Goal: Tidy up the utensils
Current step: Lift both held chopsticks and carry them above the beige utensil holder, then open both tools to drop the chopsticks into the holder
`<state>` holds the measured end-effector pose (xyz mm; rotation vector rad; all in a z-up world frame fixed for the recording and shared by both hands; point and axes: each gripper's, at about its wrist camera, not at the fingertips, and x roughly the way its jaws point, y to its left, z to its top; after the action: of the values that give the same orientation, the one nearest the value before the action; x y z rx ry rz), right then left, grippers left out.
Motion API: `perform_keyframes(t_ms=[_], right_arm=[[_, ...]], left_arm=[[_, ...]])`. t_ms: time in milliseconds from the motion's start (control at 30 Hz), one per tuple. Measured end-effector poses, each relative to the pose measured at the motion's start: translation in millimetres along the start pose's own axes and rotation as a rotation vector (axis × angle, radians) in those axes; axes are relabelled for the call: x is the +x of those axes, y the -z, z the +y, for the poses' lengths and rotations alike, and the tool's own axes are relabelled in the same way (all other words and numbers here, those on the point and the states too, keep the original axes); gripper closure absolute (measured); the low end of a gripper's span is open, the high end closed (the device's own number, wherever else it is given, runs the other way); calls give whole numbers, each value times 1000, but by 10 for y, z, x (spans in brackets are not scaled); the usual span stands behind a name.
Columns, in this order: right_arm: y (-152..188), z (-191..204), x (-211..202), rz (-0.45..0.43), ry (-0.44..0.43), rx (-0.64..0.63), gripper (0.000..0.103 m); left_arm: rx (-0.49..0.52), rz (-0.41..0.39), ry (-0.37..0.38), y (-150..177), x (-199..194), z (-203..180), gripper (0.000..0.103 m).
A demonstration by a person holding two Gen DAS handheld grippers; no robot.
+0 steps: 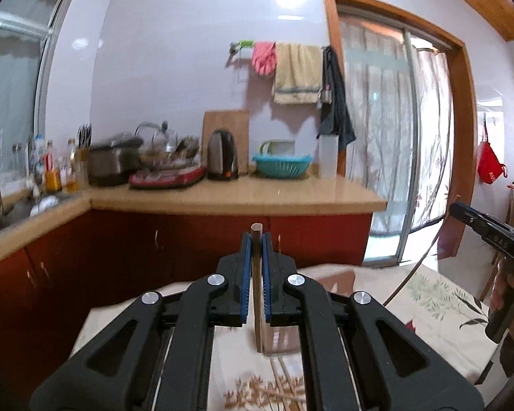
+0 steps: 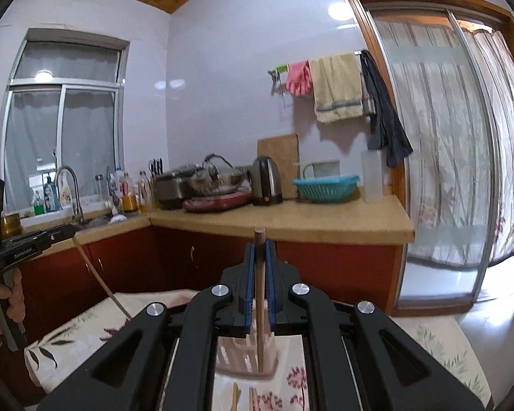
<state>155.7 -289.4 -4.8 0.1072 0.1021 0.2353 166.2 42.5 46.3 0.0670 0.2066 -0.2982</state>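
My left gripper is shut on a brown wooden chopstick held upright, its lower end down by a clear holder on the floral tablecloth. My right gripper is shut on another wooden chopstick, also upright, its tip inside a clear holder. The right gripper also shows at the right edge of the left wrist view, its chopstick slanting down. The left gripper shows at the left of the right wrist view with its chopstick. More chopsticks lie on the cloth.
The table has a floral cloth. Behind it is a wooden counter with red cabinets, a kettle, a blue basket, pots, bottles and a sink. A sliding glass door is at the right.
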Motion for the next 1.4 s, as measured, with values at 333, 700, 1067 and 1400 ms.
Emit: perform_keyframes(t_ms=[333,700,1067,1400], right_arm=[[-315,40,395,-39,-50,2,96],[171,-34,1147,146,-70,81,96],[382,-62,1429,221,-58,80,86],[288,-92,1171,172,10,33,42]], left_arm=[[29,-77,44,-517,328,-177,96],[-2,75,89,19,1143,-258,96],[-30,161,82,390,1494,-158,69],[-27,121,41,393,1201,-145,36]])
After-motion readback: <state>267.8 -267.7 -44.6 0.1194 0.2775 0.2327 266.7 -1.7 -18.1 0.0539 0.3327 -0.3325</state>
